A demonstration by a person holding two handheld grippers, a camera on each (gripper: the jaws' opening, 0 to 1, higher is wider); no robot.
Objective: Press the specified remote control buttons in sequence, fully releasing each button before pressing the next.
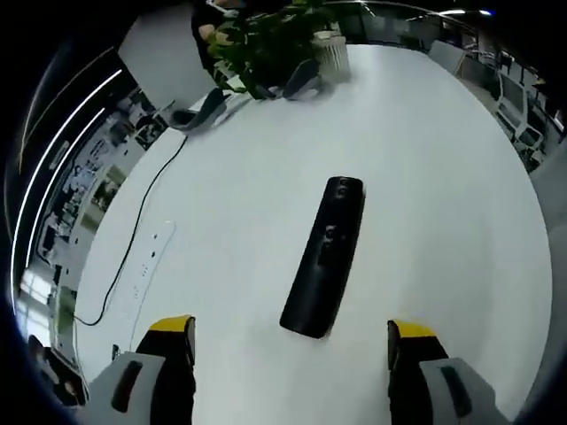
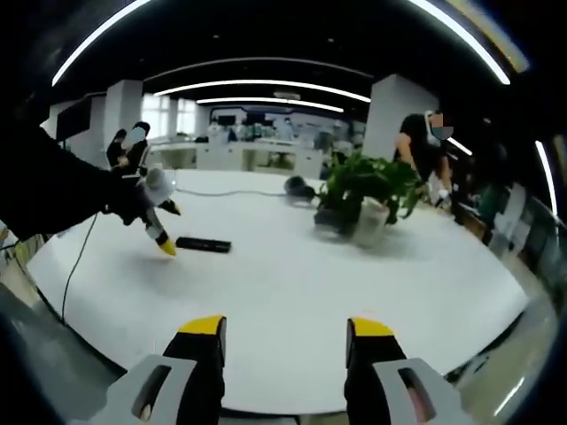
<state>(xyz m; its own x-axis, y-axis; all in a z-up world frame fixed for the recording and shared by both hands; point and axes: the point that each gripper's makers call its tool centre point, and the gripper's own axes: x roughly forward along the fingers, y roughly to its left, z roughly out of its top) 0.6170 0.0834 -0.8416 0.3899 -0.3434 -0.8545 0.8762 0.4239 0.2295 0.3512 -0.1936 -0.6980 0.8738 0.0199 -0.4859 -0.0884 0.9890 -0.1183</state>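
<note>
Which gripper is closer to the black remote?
Left. The left gripper hovers right above the black remote on the white table. The right gripper is back at the table's edge, far from it.

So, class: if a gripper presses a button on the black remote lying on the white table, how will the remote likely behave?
The remote lies flat and long on the smooth white table, so it probably won't tip. It looks rigid, likely light. Unheld between the open left gripper jaws, it may slide or pivot.
</note>
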